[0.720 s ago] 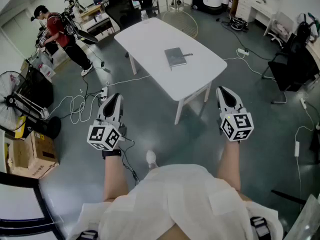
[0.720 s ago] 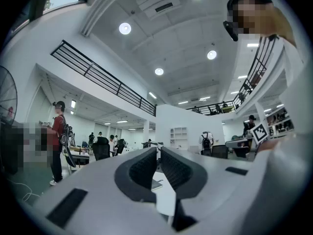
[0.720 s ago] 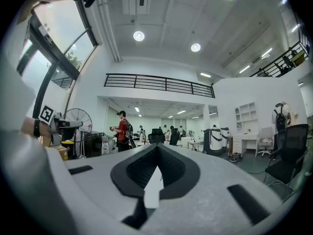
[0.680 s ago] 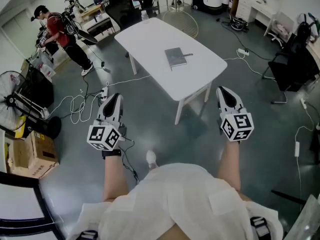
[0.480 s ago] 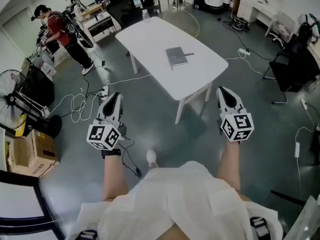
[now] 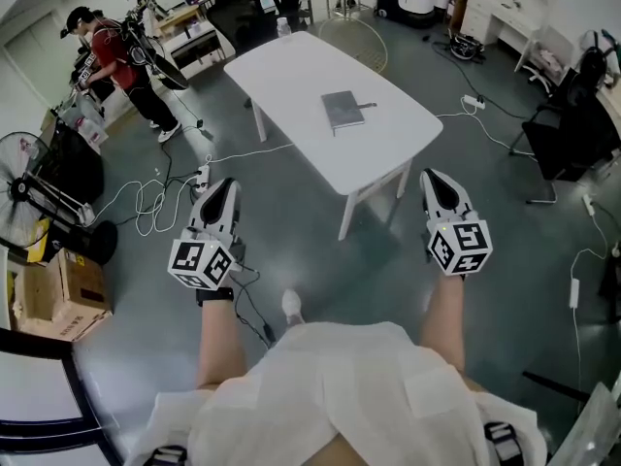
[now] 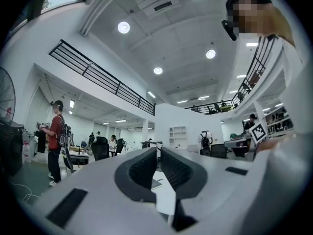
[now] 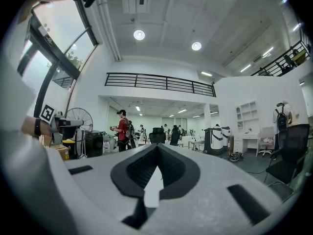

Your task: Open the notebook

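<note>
Now we hold left gripper (image 6: 221, 184) w/ jaws a slit apart, right gripper (image 6: 434, 175) closed tight, both empty; thin grey notebook (image 6: 341, 110) lies closed on white rectangular table (image 6: 291, 66) ahead.

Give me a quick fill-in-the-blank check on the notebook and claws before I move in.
The notebook lies ___ on the white table.
The right claw is ___, with nothing between its jaws.
The left claw hangs over the ___, not over the table.
Missing words: closed; shut; floor.
</note>
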Motion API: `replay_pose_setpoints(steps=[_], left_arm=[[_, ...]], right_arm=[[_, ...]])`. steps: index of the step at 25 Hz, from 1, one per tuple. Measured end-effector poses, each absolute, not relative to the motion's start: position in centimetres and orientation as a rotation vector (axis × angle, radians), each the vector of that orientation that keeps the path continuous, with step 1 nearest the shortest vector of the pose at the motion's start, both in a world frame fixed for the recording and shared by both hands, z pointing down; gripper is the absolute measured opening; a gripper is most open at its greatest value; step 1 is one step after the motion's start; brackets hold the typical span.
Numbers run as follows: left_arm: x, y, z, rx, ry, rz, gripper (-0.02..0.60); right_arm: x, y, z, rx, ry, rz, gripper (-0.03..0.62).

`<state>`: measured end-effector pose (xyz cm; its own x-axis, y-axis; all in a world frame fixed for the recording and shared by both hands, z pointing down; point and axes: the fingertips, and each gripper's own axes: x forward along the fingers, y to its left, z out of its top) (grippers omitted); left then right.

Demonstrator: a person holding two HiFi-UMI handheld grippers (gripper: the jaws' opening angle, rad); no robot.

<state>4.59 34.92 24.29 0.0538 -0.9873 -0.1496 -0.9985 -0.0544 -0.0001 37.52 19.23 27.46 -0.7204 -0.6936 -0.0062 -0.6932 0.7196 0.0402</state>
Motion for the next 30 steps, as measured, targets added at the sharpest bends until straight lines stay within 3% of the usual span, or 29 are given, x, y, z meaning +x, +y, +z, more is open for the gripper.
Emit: replay_pose_setpoints(steps=[17,30], left_arm=[[0.4,35.0,26.1,-2.188,2.145,0.197,0.025],[-10.2,31.2,27.1,-2.176,2.184,0.243,0.025]], right_arm=[[33.5,18.2,28.7,1.137,-2.926,-0.036,0.003],[24.4,12.5,29.0,1.174,-2.872,-0.034,0.005]])
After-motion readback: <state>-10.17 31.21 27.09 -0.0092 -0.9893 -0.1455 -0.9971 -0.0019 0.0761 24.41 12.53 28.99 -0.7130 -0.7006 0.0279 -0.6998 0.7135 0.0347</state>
